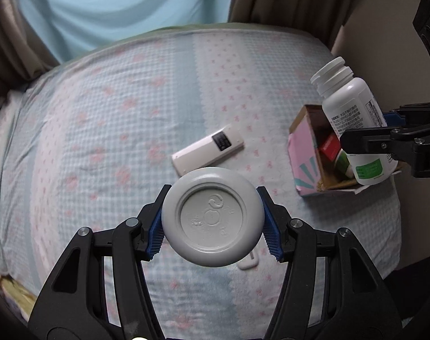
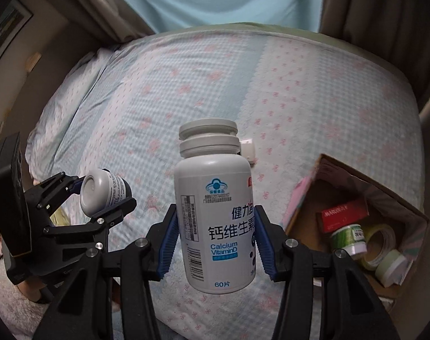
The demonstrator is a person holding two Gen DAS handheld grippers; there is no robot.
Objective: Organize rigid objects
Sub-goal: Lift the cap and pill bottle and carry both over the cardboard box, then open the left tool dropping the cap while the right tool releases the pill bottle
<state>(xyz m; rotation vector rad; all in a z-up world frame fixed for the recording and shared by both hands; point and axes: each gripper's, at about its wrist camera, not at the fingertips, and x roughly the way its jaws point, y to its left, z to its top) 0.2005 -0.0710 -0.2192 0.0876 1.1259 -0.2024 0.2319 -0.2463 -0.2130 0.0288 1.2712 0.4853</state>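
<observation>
My left gripper [image 1: 212,221] is shut on a small grey-white bottle [image 1: 212,217], whose round base faces the camera; it is held above the bed. The same bottle [image 2: 101,189] shows in the right wrist view at the left. My right gripper [image 2: 215,240] is shut on a tall white calcium vitamin bottle [image 2: 212,212], upright, held above the bed next to an open cardboard box [image 2: 385,187]. That bottle [image 1: 351,113] hangs over the box [image 1: 302,147] in the left wrist view.
A white remote control [image 1: 208,148] lies on the checked bedspread [image 1: 101,141]. A small white object [image 1: 247,262] lies under the left gripper. The box holds a red carton [image 2: 342,214], a green-labelled jar [image 2: 348,238] and tape rolls [image 2: 379,243]. Curtains hang behind the bed.
</observation>
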